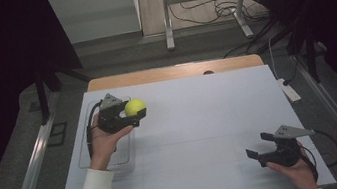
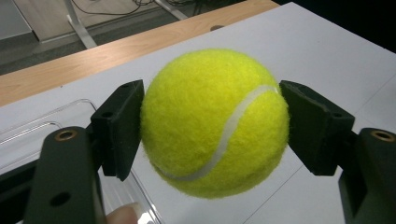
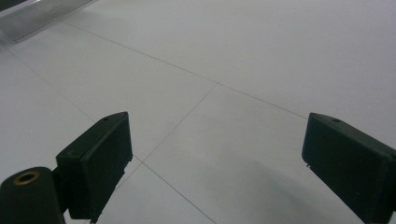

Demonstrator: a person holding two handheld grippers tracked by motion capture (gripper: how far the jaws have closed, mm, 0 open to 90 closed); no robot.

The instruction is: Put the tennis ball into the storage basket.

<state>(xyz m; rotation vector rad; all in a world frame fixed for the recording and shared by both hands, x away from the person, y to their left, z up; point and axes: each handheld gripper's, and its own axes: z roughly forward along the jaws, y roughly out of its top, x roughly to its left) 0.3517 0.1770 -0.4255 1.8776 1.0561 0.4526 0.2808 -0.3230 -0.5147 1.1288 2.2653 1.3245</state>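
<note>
Tennis ball (image 2: pixel 215 123) is already clamped in the left hand-held gripper (image 1: pixel 126 115), lifted above the desk (image 1: pixel 200 120) beside a clear tray (image 1: pixel 90 159), so only placing remains; right hand-held gripper (image 1: pixel 257 146) sits open, empty.

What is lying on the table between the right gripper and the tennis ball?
Nothing: in the high view, only bare white table stretches between the open right gripper and the tennis ball, which the left gripper holds above it.
</note>
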